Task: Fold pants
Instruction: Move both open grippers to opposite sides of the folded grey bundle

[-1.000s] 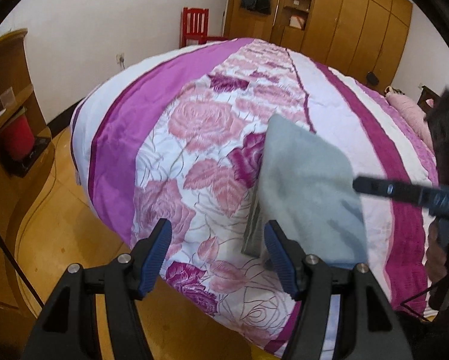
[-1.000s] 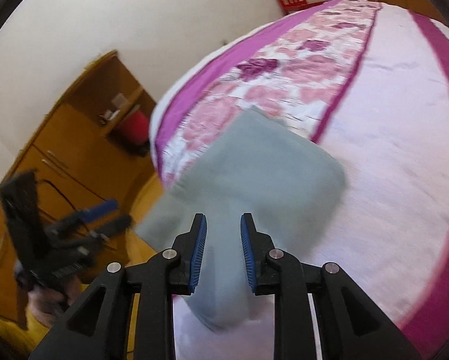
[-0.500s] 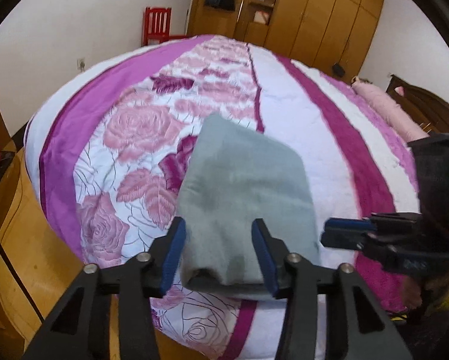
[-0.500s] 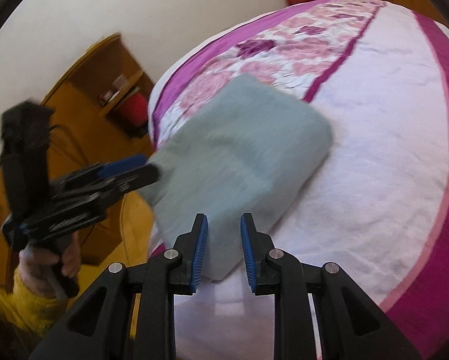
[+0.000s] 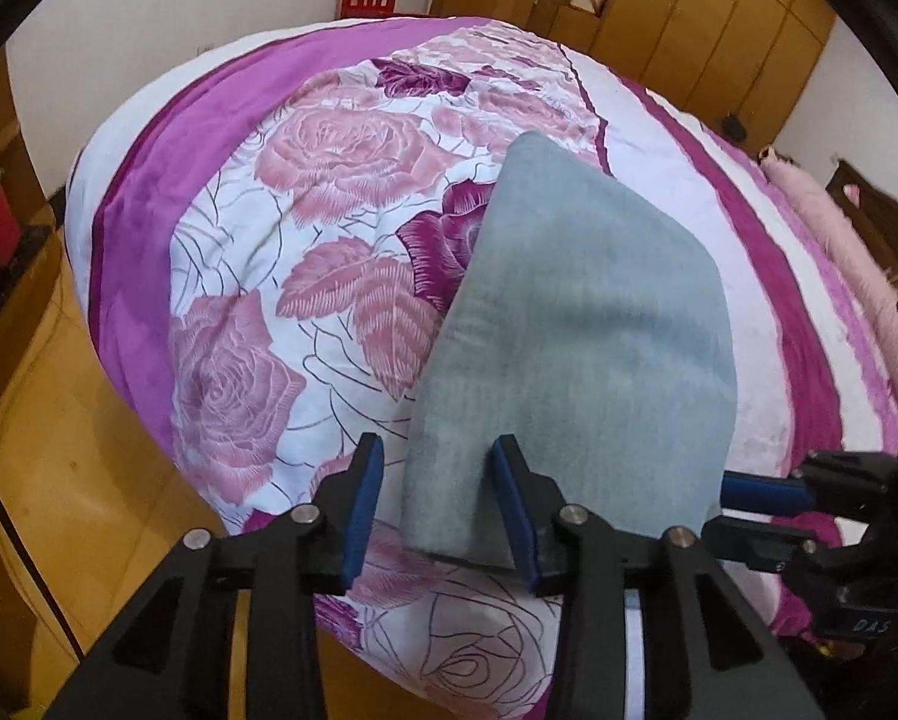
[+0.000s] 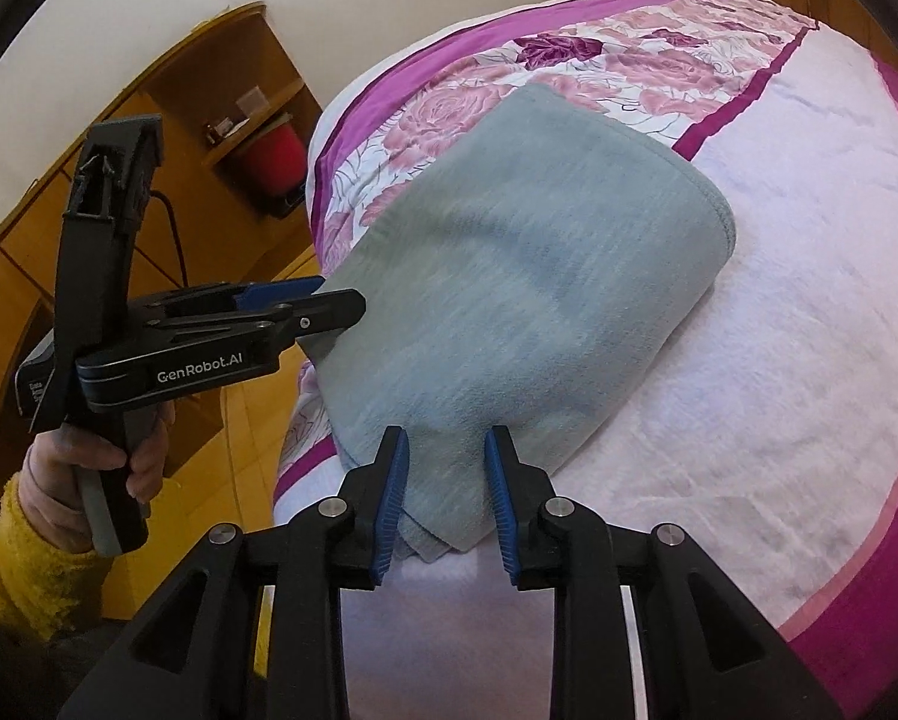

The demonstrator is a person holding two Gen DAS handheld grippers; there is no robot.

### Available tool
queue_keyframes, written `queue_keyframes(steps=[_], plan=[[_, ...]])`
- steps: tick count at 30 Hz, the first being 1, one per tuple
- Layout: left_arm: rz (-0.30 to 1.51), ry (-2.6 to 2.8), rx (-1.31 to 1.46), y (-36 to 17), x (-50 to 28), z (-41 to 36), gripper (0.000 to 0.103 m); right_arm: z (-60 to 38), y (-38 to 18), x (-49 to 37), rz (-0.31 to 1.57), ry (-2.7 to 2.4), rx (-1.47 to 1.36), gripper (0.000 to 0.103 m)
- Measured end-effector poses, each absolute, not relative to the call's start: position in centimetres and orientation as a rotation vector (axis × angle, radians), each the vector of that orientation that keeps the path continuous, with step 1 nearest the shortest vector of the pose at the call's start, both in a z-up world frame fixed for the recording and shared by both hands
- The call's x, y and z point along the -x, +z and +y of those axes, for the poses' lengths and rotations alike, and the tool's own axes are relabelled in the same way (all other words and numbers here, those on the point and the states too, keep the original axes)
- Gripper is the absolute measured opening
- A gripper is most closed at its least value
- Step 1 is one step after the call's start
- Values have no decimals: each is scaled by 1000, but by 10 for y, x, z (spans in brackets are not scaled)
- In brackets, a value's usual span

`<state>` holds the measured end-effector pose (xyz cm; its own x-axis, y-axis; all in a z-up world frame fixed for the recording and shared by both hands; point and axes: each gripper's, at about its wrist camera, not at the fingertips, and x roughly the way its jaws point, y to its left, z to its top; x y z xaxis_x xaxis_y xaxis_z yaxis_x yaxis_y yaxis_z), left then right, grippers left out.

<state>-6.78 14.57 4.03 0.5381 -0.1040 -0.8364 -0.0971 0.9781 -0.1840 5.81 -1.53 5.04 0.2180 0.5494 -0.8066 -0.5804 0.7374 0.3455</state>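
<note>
both grippers lowered; left gripper (image 5: 437, 504) narrowed, right gripper (image 6: 446, 501) parted, apparently straddling folded pants (image 5: 581, 348) unpinched.

Black two-finger left gripper (image 6: 335, 300) with blue pads, silver screws, white "GenRobot.AI" lettering; gripped by hand (image 6: 98, 468) in fuzzy yellow sleeve (image 6: 23, 558).

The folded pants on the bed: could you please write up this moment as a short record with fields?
pants: grey-blue, folded into a compact stack, lying near the bed's foot edge
bed: rose-patterned cover with purple stripes
left gripper: jaws have just been closing; one near corner of the pants lies between them, one pad still clear of the cloth
right gripper: jaws have just opened slightly; the other near corner lies between them, grip unclear
</note>
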Motion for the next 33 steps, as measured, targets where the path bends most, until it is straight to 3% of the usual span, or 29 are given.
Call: queue_keyframes(steps=[5, 7, 9, 10, 11, 22, 26, 33], plan=[[1015, -9, 201, 52, 66, 146, 43, -25, 68, -54, 1039, 778, -8, 29], [999, -24, 189, 63, 64, 146, 44, -34, 79, -54, 989, 749, -31, 41], [981, -39, 180, 71, 60, 146, 53, -44, 83, -59, 959, 694, -60, 68], [969, -56, 187, 76, 56, 146, 64, -49, 83, -64, 953, 666, -86, 70], [965, -69, 195, 78, 53, 146, 70, -53, 82, -67, 954, 646, -108, 70], [1075, -200, 236, 45, 9, 138, 72, -54, 35, -114, 1128, 619, -304, 70], [1095, -186, 236, 31, 5, 139, 90, -45, 15, -124, 1183, 631, -341, 71], [1125, -213, 285, 14, 2, 146, 96, -47, -3, -127, 1185, 664, -404, 76]])
